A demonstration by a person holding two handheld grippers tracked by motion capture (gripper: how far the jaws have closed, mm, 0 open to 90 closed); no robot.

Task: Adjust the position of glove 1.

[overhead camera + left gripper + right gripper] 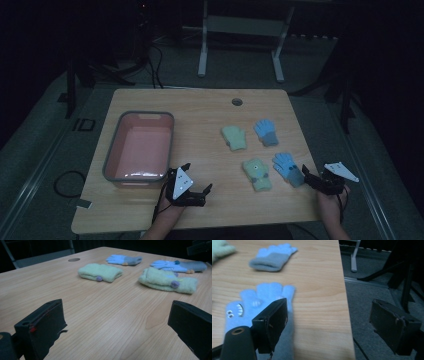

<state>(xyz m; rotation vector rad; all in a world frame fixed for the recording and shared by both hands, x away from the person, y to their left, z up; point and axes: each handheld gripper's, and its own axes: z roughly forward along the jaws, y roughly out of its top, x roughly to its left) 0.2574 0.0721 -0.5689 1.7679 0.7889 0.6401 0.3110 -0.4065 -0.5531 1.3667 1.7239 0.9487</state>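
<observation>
The high view is dim and murky, the room beyond the pale wooden table (200, 150) falling into near black, with a faint sheen on the floor of the pink plastic tub with a grey rim (138, 146). The gripper views are brighter and evenly lit, shadows soft. In the right gripper view the near sky-blue knitted glove (257, 307) is blurred.

Near blue glove (257, 315) partly behind gripper's jaw

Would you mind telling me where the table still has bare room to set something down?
Free: the wood between the pink bin and the green gloves, the far strip around the round hole, and the near edge between both grippers. Crowded: the right half, where four gloves lie close together, the nearest blue glove beside the right gripper.
</observation>
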